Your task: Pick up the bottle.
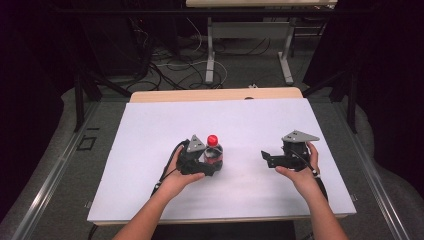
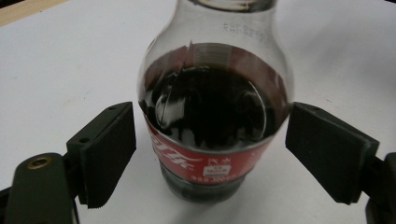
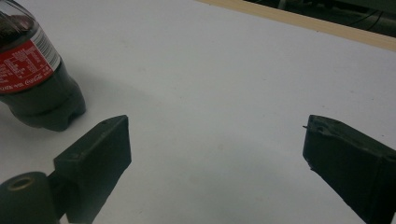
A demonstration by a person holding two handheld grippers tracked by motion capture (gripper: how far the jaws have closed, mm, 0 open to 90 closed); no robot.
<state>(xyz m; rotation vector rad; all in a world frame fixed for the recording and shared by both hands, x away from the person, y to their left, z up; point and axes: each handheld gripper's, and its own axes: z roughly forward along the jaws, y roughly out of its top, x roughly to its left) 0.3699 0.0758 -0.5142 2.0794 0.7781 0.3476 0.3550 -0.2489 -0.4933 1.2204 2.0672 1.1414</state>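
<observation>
A small cola bottle (image 1: 214, 151) with a red cap and red label stands upright on the white table (image 1: 260, 120), left of centre. My left gripper (image 1: 212, 162) reaches in from the left and has the bottle's lower body between its jaws. In the left gripper view both pads (image 2: 109, 154) rest against the sides of the bottle (image 2: 212, 121) at label height, so my left gripper (image 2: 210, 149) is shut on it. My right gripper (image 1: 267, 159) rests to the right, jaws pointing left toward the bottle (image 3: 32, 70). The right gripper (image 3: 215, 149) is open with bare table between its jaws.
The white sheet covers the wooden tabletop, whose bare strip (image 1: 215, 95) shows along the far edge. Beyond it stand a table frame (image 1: 247, 45) and loose cables (image 1: 170, 65) on the floor. Dark curtains hang on both sides.
</observation>
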